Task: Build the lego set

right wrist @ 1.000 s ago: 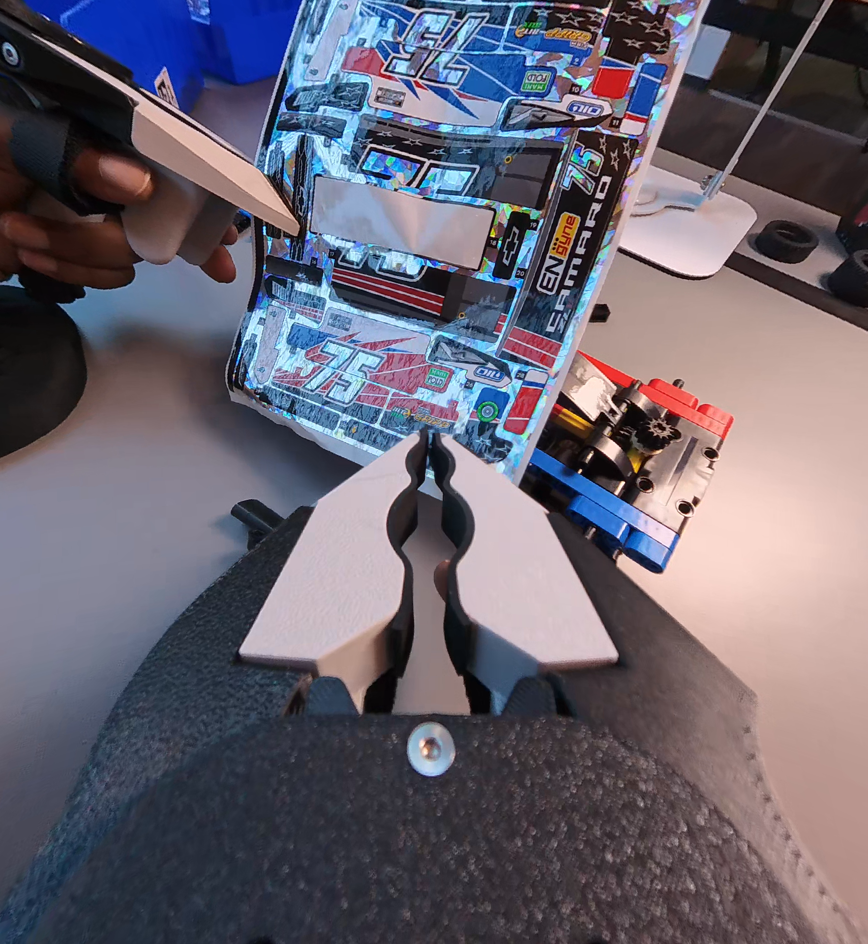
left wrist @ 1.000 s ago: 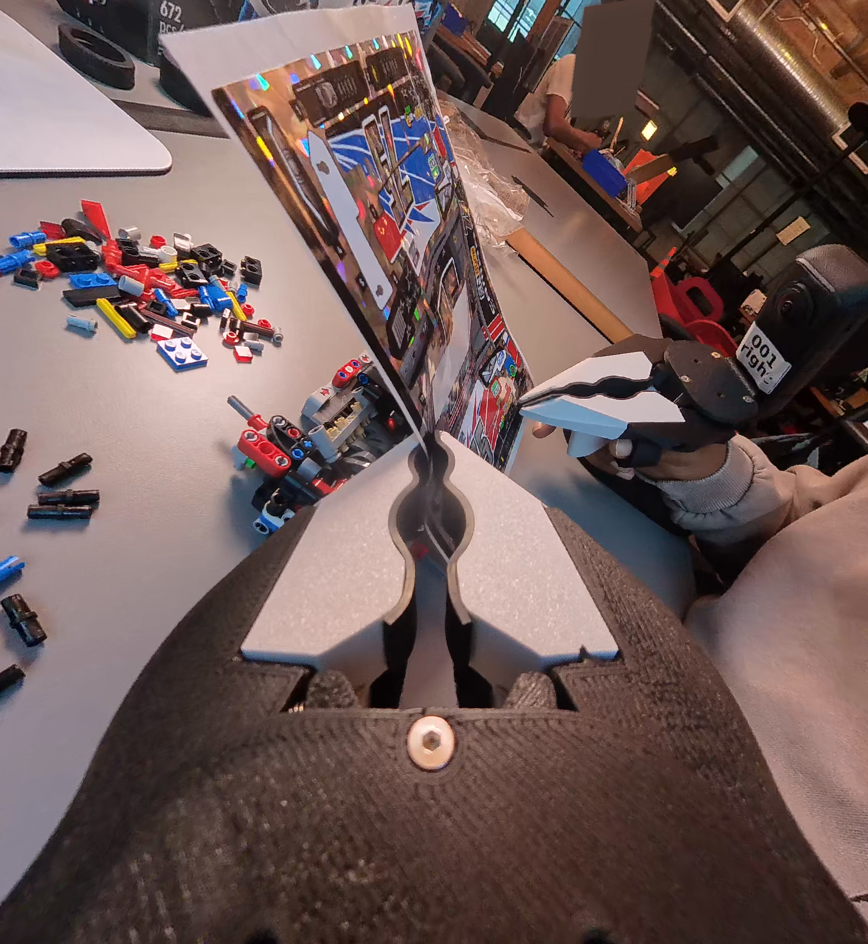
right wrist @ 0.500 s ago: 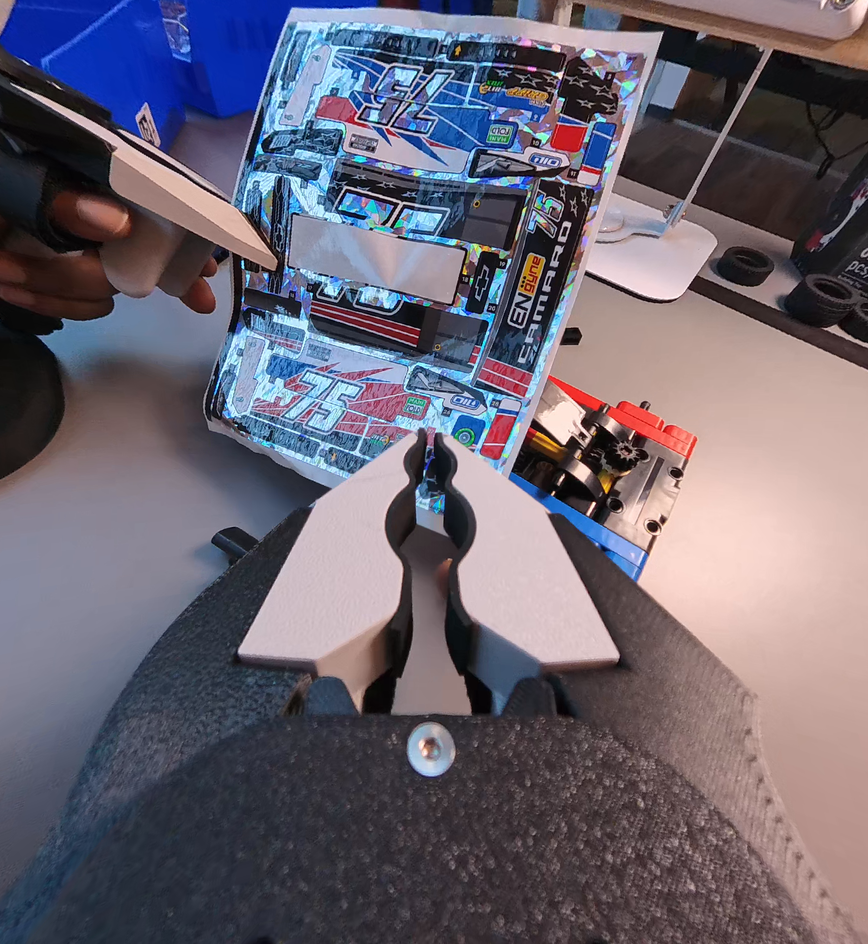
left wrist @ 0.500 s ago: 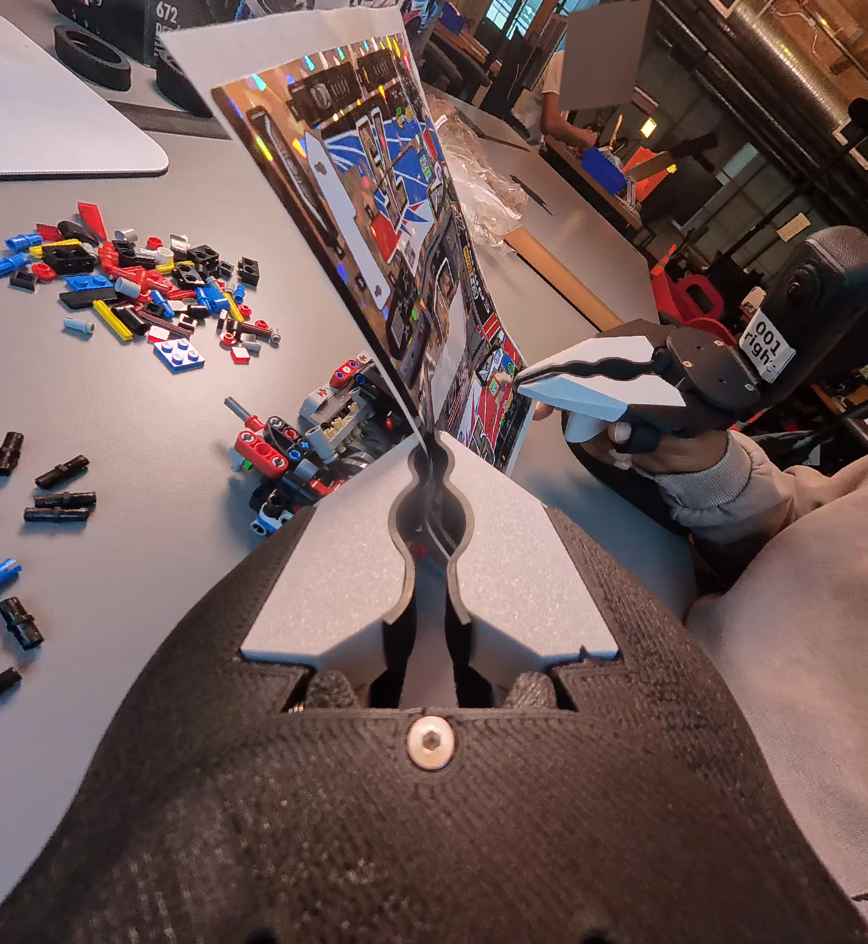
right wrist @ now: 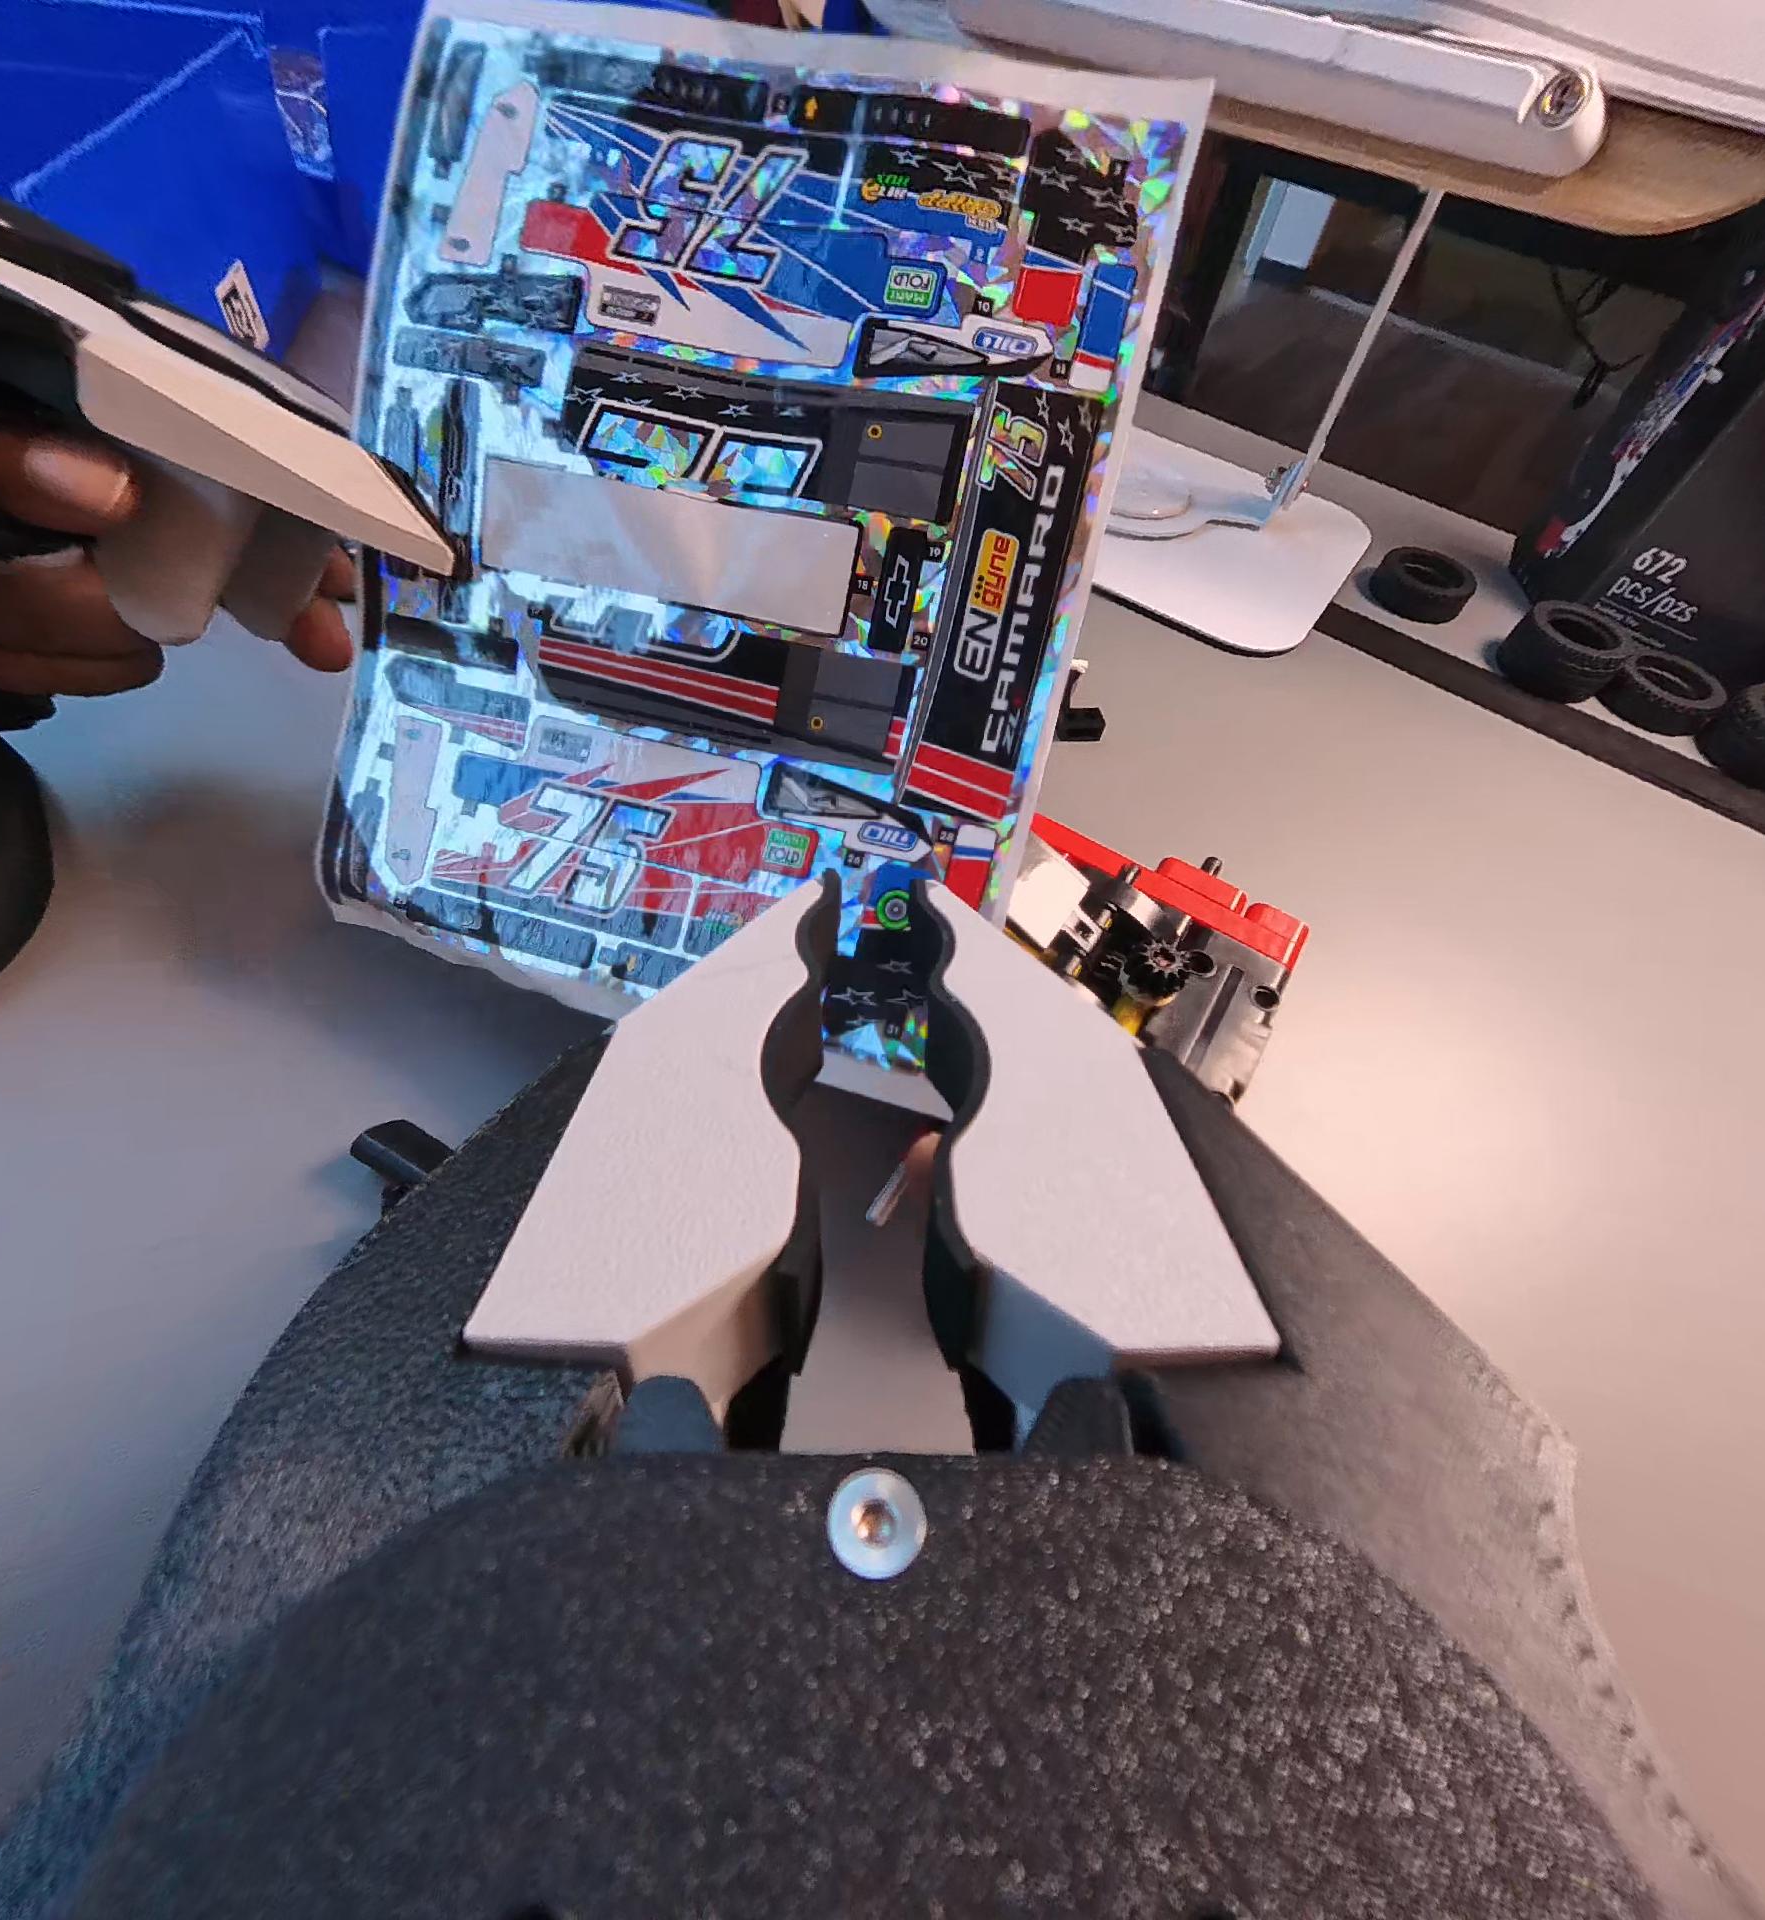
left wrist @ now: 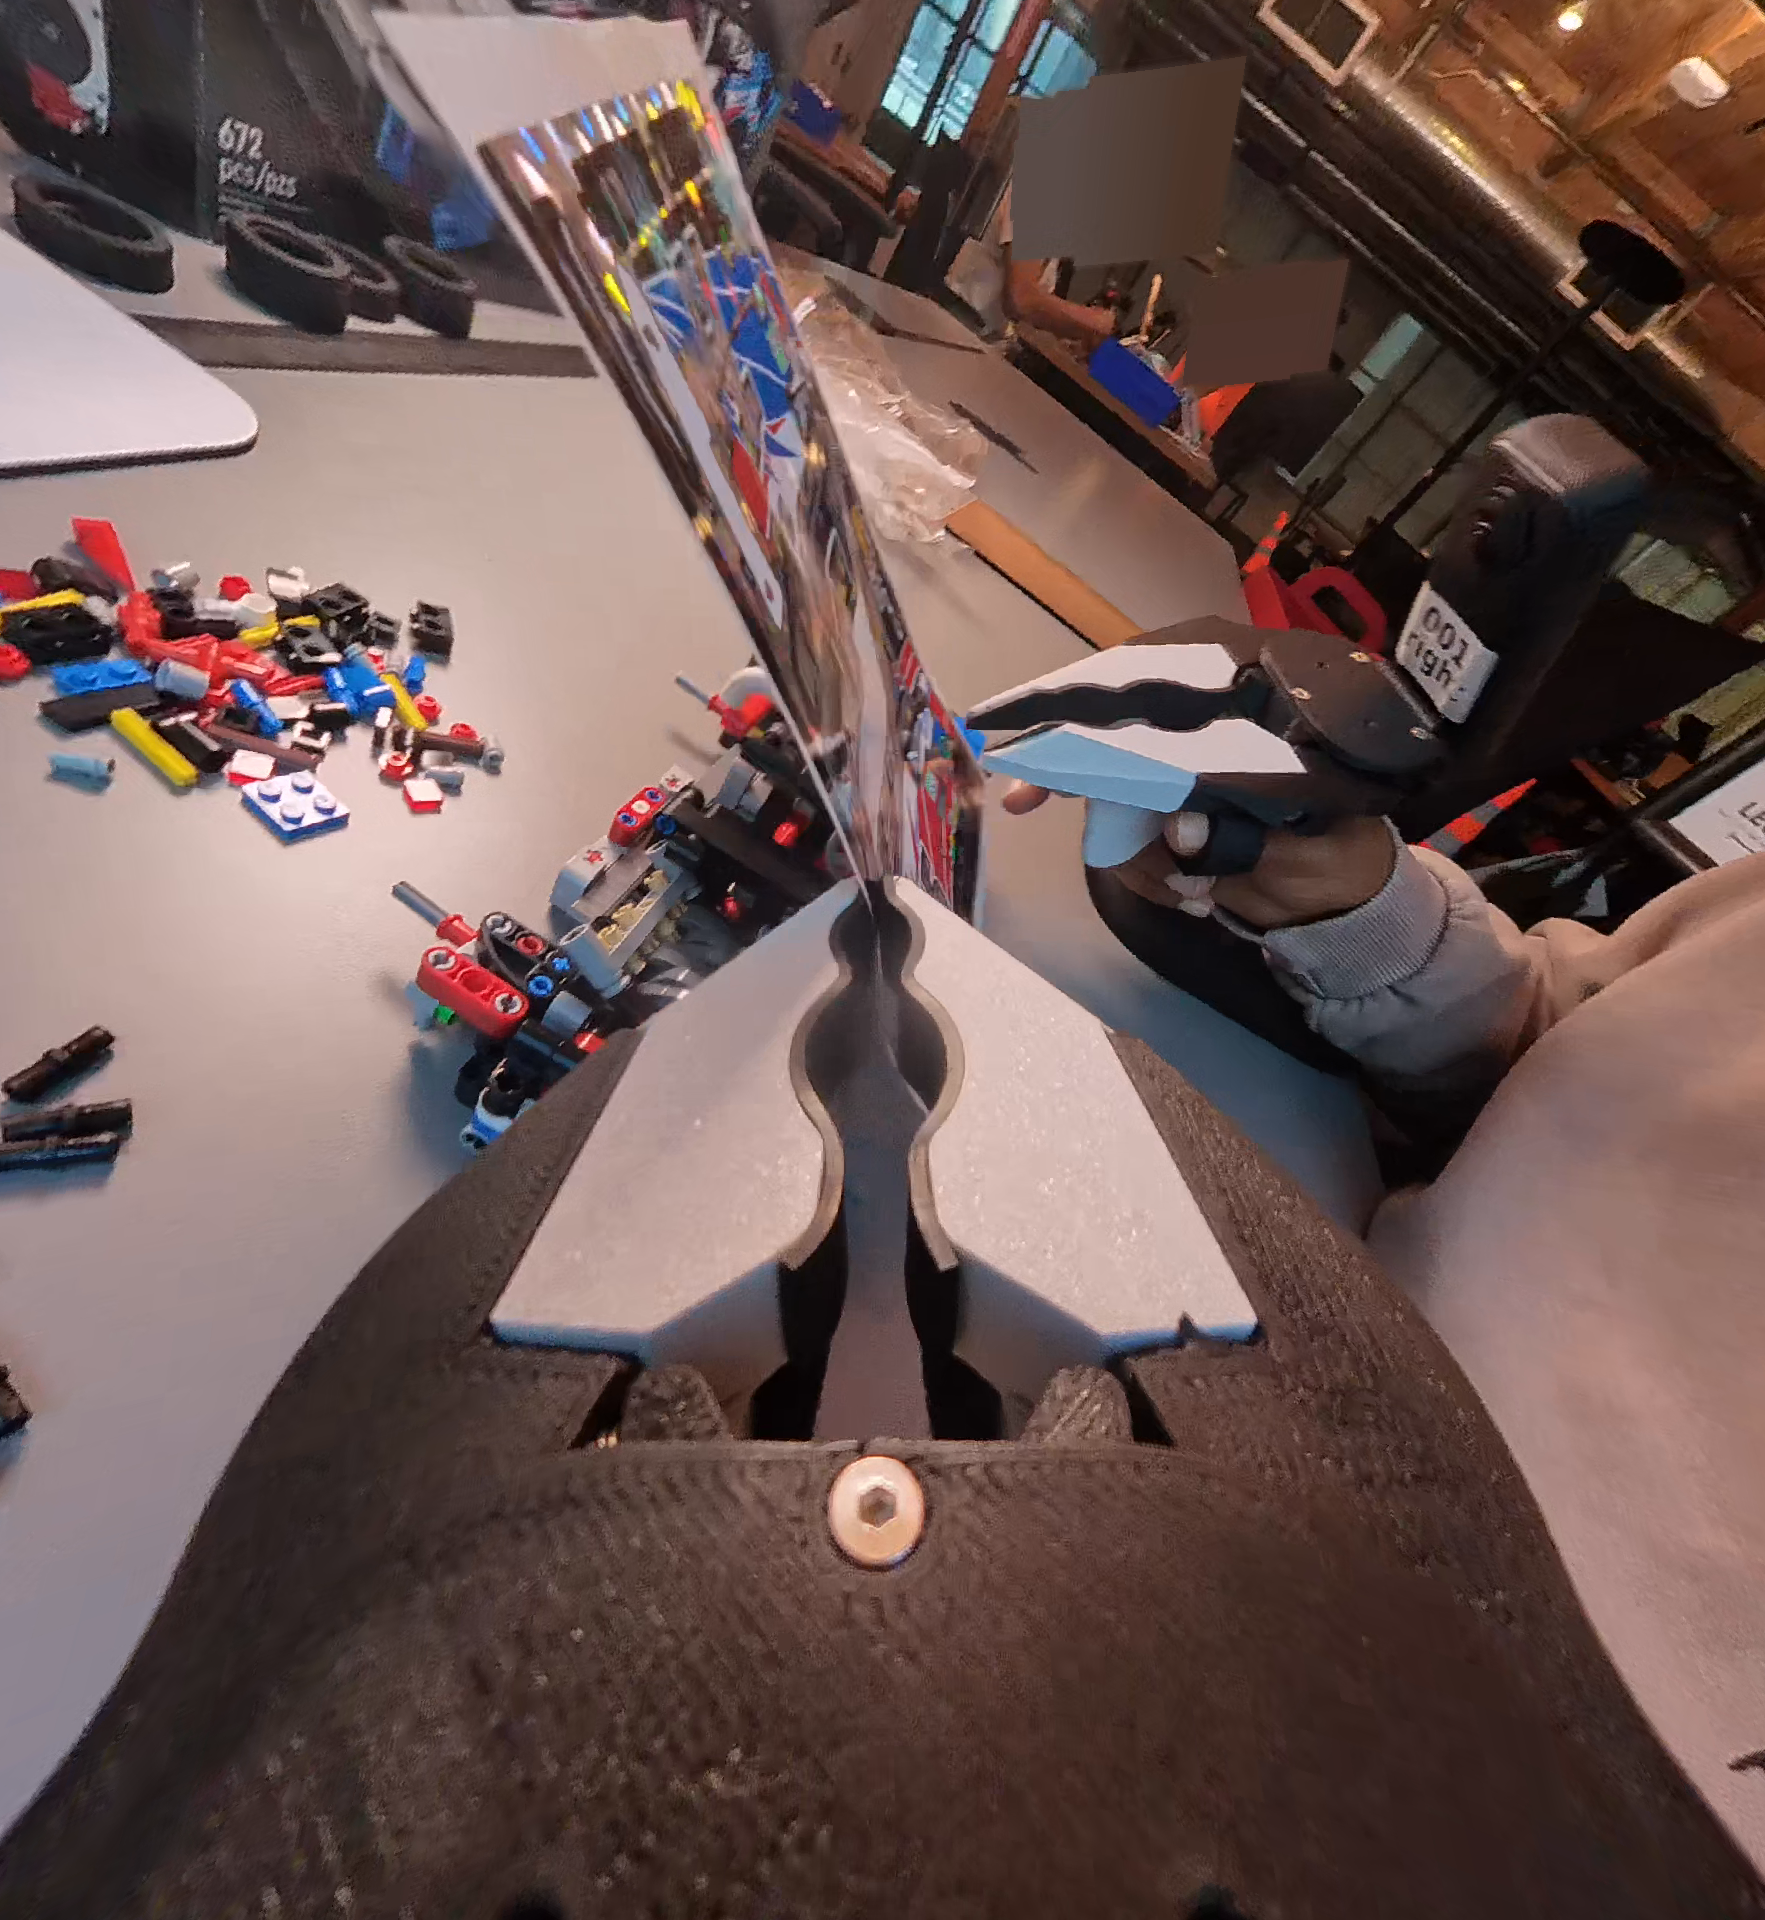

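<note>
My left gripper (left wrist: 873, 896) is shut on the edge of a holographic sticker sheet (left wrist: 743, 416) and holds it upright above the table. In the right wrist view it (right wrist: 447, 561) pinches the left edge of the sheet (right wrist: 732, 499). My right gripper (right wrist: 876, 885) is open a little, and the sheet's lower edge shows in the gap between its fingers. In the left wrist view it (left wrist: 973, 729) sits at the sheet's lower right edge. The partly built lego car (left wrist: 629, 935) lies on the table behind the sheet and also shows in the right wrist view (right wrist: 1169, 956).
A pile of loose lego pieces (left wrist: 223, 665) and black pins (left wrist: 57, 1122) lie to the left. Black tyres (right wrist: 1667, 686) and the set's box (right wrist: 1688, 468) stand at the back. A white lamp base (right wrist: 1221, 551) and blue bins (right wrist: 130, 156) are behind the sheet. My right fingertips sit around 12 cm from my left ones.
My right gripper has gone from shut to slightly open and come closer to the sheet's lower edge. The left gripper has turned the sheet more edge-on to its own camera.
</note>
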`<action>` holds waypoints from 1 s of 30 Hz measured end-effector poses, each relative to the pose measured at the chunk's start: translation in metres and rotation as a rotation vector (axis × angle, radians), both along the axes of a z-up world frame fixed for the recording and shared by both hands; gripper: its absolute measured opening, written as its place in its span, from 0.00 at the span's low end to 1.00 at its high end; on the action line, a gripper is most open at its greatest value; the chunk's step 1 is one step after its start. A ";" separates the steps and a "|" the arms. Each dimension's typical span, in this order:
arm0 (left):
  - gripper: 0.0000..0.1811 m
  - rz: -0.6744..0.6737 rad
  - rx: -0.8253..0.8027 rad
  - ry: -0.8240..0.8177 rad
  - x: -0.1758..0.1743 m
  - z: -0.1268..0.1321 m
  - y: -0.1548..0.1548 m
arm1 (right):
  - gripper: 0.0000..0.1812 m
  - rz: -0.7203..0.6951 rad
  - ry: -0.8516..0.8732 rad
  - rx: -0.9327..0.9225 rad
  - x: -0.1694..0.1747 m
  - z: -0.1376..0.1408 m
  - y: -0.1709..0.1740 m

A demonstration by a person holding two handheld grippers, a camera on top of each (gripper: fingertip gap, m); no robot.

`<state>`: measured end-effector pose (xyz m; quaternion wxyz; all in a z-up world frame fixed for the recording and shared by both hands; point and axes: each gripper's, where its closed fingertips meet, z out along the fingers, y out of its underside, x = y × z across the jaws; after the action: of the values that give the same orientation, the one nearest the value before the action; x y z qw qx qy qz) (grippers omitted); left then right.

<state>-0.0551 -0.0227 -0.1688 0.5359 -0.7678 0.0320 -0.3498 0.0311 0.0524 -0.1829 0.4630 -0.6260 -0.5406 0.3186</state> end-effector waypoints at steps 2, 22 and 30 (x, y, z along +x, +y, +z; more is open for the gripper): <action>0.00 -0.040 0.059 0.021 0.006 0.009 -0.003 | 0.09 0.007 0.023 -0.019 0.002 0.003 0.003; 0.18 0.093 0.254 0.133 -0.038 0.065 -0.021 | 0.00 0.736 0.169 -0.675 0.028 0.096 -0.051; 0.30 -0.141 0.279 0.896 0.040 0.132 -0.028 | 0.00 1.020 -0.270 -0.696 0.048 0.102 -0.089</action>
<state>-0.0156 -0.0507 -0.0367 0.5423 -0.7597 0.3587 -0.0117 0.0790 -0.0364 -0.0812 -0.0501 -0.4382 -0.6894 0.5746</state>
